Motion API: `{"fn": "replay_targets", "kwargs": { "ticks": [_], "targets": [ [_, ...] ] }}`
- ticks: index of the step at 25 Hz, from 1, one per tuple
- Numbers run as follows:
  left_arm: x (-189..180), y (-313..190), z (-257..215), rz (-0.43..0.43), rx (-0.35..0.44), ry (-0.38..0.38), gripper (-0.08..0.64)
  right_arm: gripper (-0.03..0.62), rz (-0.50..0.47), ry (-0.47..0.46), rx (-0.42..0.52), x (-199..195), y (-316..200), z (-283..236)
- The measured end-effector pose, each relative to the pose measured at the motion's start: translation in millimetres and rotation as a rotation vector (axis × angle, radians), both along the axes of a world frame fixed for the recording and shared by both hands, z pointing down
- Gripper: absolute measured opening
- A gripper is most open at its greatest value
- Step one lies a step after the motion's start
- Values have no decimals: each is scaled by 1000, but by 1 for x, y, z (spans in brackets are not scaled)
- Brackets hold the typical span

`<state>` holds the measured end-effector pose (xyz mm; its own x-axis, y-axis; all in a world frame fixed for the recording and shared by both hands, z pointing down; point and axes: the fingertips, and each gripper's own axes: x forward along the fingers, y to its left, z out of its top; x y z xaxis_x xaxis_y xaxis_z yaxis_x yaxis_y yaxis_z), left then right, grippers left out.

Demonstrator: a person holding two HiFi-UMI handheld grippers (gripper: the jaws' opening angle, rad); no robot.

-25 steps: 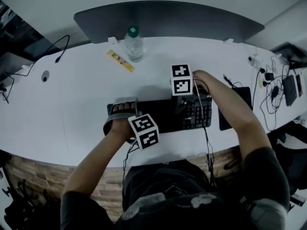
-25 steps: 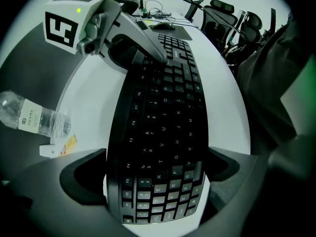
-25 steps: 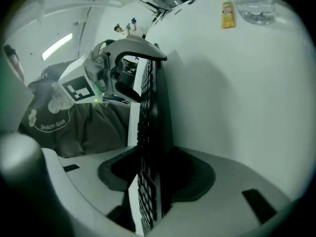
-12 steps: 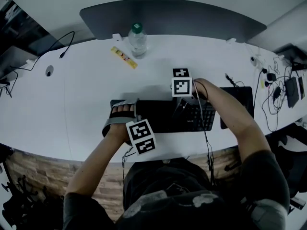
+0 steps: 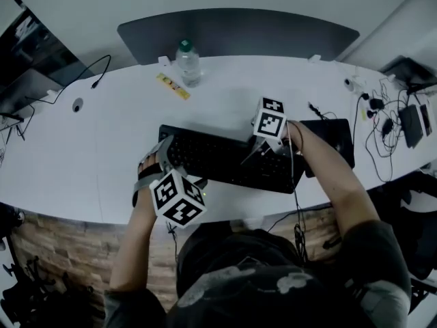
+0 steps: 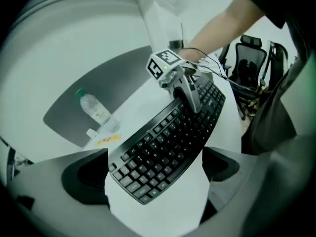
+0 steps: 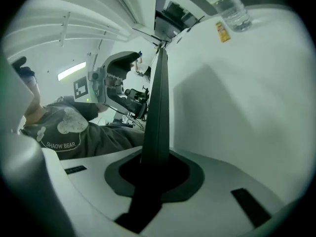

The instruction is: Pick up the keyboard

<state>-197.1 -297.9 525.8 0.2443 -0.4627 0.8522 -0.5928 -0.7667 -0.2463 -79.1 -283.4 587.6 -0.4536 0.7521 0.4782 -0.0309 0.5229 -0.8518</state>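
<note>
Both grippers hold the black keyboard up off the white desk, tilted. At the keyboard's left end is my left gripper. In the left gripper view the keyboard lies across the wide gap of the left gripper, a jaw against each long edge. My right gripper grips it near the right end. In the right gripper view the keyboard runs edge-on through the right gripper, whose jaws are closing on the thin edge.
A water bottle and a yellow strip lie at the back of the desk before a grey divider. A black pad lies right of the keyboard. Tangled cables and small devices crowd the far right.
The keyboard has come up off the desk and tilted. My left gripper rose and rolled with its end; the right gripper shifted right and up, its jaws narrowing on the edge.
</note>
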Motion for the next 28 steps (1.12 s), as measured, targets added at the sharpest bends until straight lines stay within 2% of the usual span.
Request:
{"fn": "replay_targets", "kwargs": {
  "ticks": [4, 12, 17, 20, 22, 24, 26, 28],
  "targets": [
    [-5, 15, -14, -141, 1, 144, 588, 64, 122, -90, 43, 4, -1, -27],
    [1, 49, -19, -443, -21, 521, 588, 64, 369, -261, 138, 11, 9, -74],
    [16, 73, -29, -537, 3, 686, 584, 64, 558, -350, 198, 26, 9, -85],
    [32, 89, -35, -554, 4, 744, 556, 64, 647, -402, 228, 32, 17, -97],
    [39, 101, -38, -574, 23, 749, 448, 64, 693, -427, 249, 38, 26, -104],
    [44, 115, -38, -592, 62, 718, 288, 64, 740, -438, 257, 44, 38, -107],
    [50, 132, -36, -595, 92, 678, 215, 64, 792, -432, 260, 53, 52, -107],
    [60, 148, -33, -594, 97, 665, 185, 64, 827, -438, 269, 61, 66, -108]
  ]
}}
